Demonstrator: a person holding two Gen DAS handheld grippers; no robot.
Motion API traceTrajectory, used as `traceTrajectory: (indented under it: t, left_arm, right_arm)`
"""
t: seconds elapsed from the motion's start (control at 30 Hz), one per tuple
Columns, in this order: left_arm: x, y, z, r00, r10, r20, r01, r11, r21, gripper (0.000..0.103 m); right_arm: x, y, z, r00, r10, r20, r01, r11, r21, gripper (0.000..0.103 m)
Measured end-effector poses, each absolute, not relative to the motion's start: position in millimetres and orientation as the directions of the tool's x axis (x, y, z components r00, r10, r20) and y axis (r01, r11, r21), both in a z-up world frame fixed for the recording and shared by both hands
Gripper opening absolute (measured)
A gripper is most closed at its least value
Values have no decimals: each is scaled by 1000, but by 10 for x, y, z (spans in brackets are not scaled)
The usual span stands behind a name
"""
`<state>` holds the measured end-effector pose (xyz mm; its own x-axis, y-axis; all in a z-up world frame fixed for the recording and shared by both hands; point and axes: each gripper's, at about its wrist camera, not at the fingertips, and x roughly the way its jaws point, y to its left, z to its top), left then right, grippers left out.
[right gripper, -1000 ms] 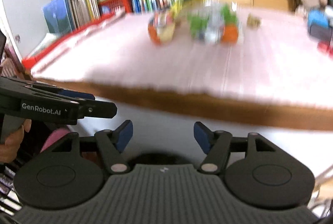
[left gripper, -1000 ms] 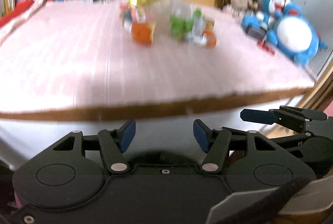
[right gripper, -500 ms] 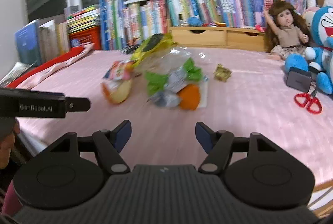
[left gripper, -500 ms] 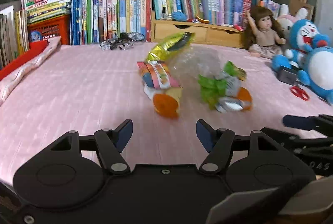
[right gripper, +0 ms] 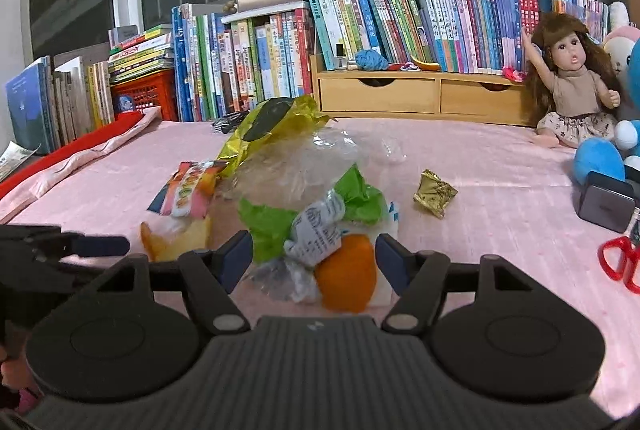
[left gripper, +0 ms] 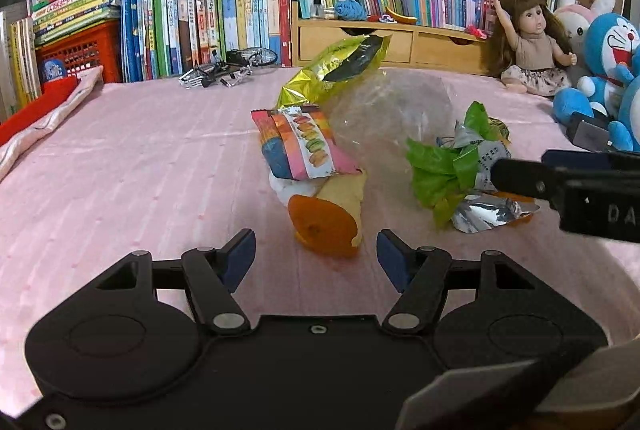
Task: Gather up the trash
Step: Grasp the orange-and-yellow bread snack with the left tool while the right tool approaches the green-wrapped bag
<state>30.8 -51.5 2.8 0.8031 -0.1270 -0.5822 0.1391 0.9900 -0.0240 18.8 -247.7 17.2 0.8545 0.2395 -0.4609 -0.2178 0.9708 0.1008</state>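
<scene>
Snack trash lies in a loose heap on the pink tablecloth [left gripper: 120,166]. My left gripper [left gripper: 316,260] is open, its tips just short of an orange-and-yellow wrapper [left gripper: 326,218] under a pink striped packet [left gripper: 300,146]. A gold foil bag [left gripper: 336,70] and a clear plastic bag [left gripper: 400,110] sit behind. My right gripper [right gripper: 314,256] is open around a crumpled green-and-silver wrapper [right gripper: 316,226] and its orange end [right gripper: 348,278], jaws either side without touching. A small gold foil scrap [right gripper: 434,192] lies apart to the right.
Books [right gripper: 360,22] and a wooden drawer unit [right gripper: 420,96] line the back. A doll [right gripper: 572,82], blue plush toys [left gripper: 608,70], a grey box [right gripper: 604,206] and red scissors [right gripper: 620,262] crowd the right. A red cloth [left gripper: 36,114] lies left. A toy bicycle [left gripper: 228,68] stands at the back.
Both grippers rose from below the table edge and moved forward over the cloth up to the trash heap. Jaws stayed open throughout.
</scene>
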Motion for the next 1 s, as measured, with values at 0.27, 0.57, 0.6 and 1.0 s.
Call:
traceTrajectory:
  t: [0.27,0.57,0.6,1.0]
  left_arm:
    - [457,-546,-35,802,-137,-582,149,988,-27,53]
    - [525,-564,-73,802,-135,-582,148,989,-26,49]
    - [531,-569,-78,802,-135,-582,148,989,-24,48]
    - [589,-595,-83,800,-145,-582,151,988,-39,41]
  right_arm:
    - [382,-2390,116,838,250,-486,-235,968,93,79]
    - [485,-2296,69,837,244,-490,-239,968,75,79]
    - [490,-2282,61,838,240,-491,-239,969,66,79]
    - [538,-2228,34,839,230,-493,-236,970,50,79]
